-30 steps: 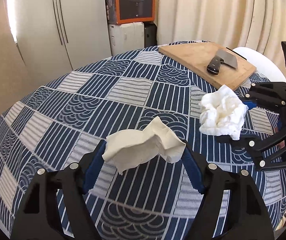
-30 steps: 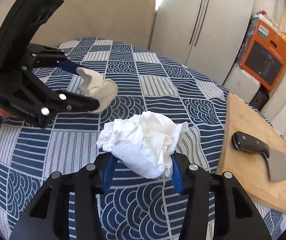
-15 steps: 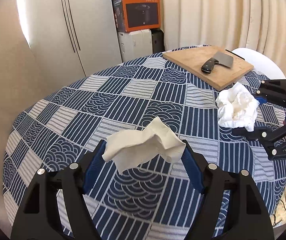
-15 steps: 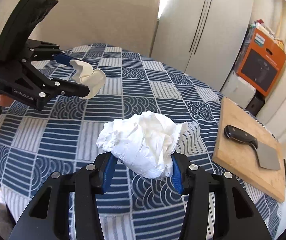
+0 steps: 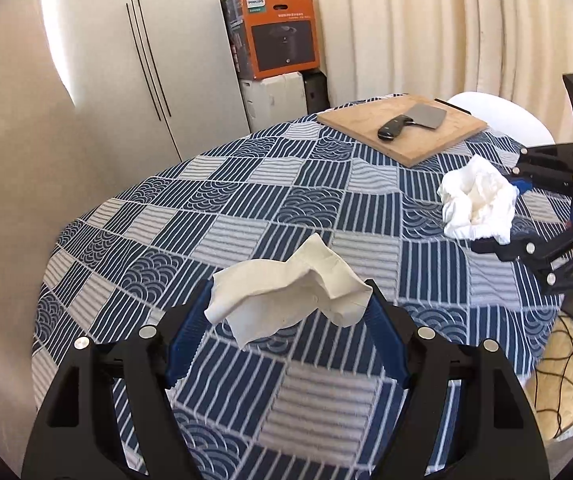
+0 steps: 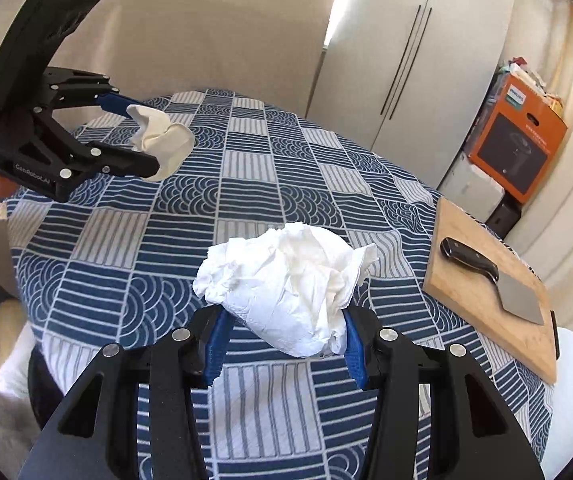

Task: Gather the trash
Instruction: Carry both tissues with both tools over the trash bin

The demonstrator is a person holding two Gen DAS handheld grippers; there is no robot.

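The left tool (image 5: 286, 312) is clamped on a folded tissue (image 5: 286, 300) and the right tool (image 6: 282, 340) on a crumpled wad (image 6: 286, 280), both clear above the counter (image 5: 246, 208). No bin shows, so which hand is nearer cannot be told.

Cleaver (image 5: 411, 121) on cutting board (image 5: 438, 140)

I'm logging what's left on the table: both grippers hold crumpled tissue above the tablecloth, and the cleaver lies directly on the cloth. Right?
Not quite. The cleaver lies on the wooden cutting board, not on the cloth, as the left wrist view shows. The rest stands.
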